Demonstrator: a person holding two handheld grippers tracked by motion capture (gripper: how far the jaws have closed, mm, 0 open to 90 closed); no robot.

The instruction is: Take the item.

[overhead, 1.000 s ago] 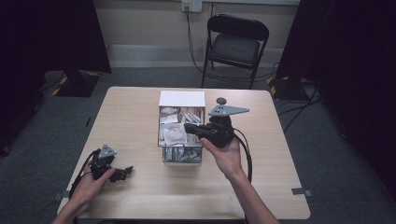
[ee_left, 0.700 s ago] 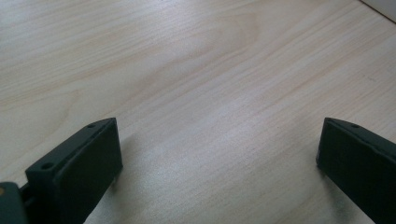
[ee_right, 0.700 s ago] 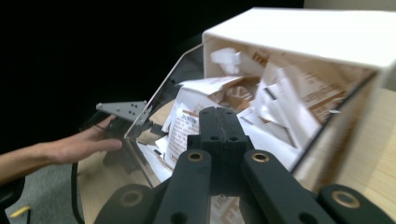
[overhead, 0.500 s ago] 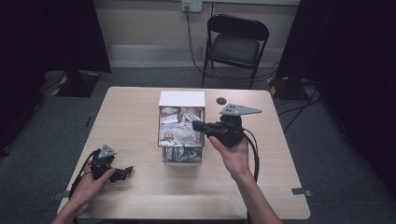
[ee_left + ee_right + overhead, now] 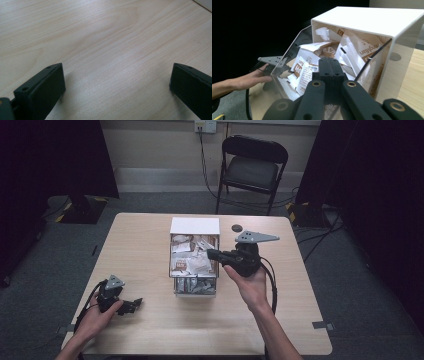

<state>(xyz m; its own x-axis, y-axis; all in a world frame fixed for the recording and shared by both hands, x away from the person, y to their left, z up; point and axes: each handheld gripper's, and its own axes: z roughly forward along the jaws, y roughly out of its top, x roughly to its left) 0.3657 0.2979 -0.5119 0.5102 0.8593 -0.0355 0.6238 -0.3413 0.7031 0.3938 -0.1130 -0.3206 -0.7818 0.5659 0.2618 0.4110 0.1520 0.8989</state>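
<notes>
- The right claw [image 5: 212,254] hangs over the open top of the clear box [image 5: 172,265], which stands in the middle of the desk [image 5: 140,250] with a white lid part at its far end.
- In the right gripper view the jaws of this claw are pressed fully together, and I see nothing between them; the tips point at the pile of packets [image 5: 312,67] inside the box.
- The packets are white and brown paper sachets, lying loose and crossed over each other, so no single one stands free.
- The left claw [image 5: 134,304] rests low on the desk near the front left corner, well apart from the box. Its jaws stand wide open with only bare wood between them.
- I judge the step in hand to be the reach into the box to take one packet; no packet is gripped yet.
- The next move, I think, calls for the right claw to open first, then go down on one edge of a top packet and close on that edge alone.
- A small dark round thing [image 5: 236,227] lies on the desk behind the box; I cannot tell what it is.
</notes>
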